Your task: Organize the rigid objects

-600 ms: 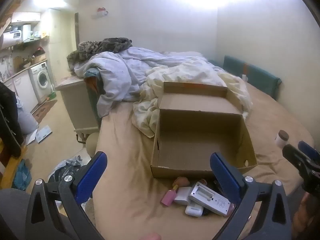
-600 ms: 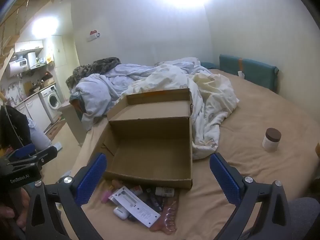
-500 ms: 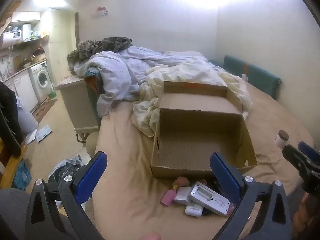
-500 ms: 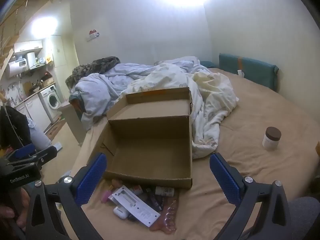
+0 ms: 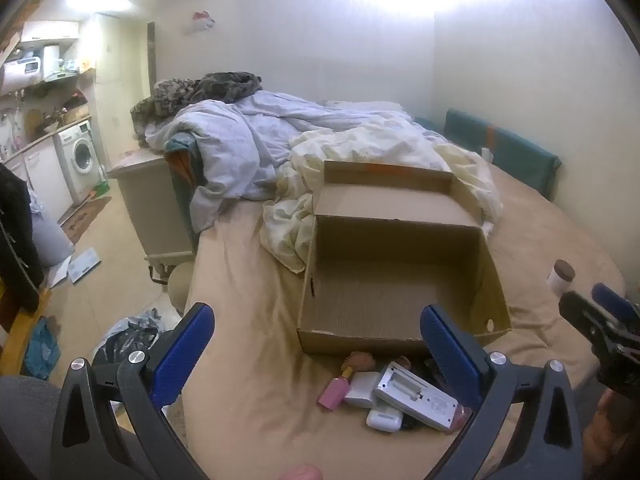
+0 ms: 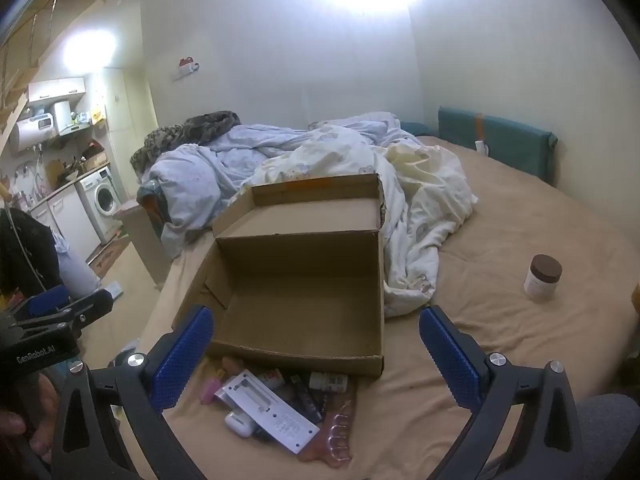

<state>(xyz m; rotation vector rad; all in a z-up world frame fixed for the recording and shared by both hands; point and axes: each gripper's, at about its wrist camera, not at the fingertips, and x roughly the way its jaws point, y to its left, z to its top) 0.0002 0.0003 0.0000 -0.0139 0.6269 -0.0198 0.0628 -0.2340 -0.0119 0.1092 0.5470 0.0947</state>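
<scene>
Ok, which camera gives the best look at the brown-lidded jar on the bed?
The right wrist view: the jar stands whole and unobstructed on the bedsheet. In the left wrist view it sits small at the edge, just behind the right tool.

Bed [image 6: 500,240]: box [image 6: 296,296], jar [image 6: 542,278], duvet [image 6: 420,208].

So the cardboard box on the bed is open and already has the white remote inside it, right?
Not quite. The cardboard box is open but empty; the white remote lies on the bed in front of it, among the small items. The right wrist view shows this.
</scene>
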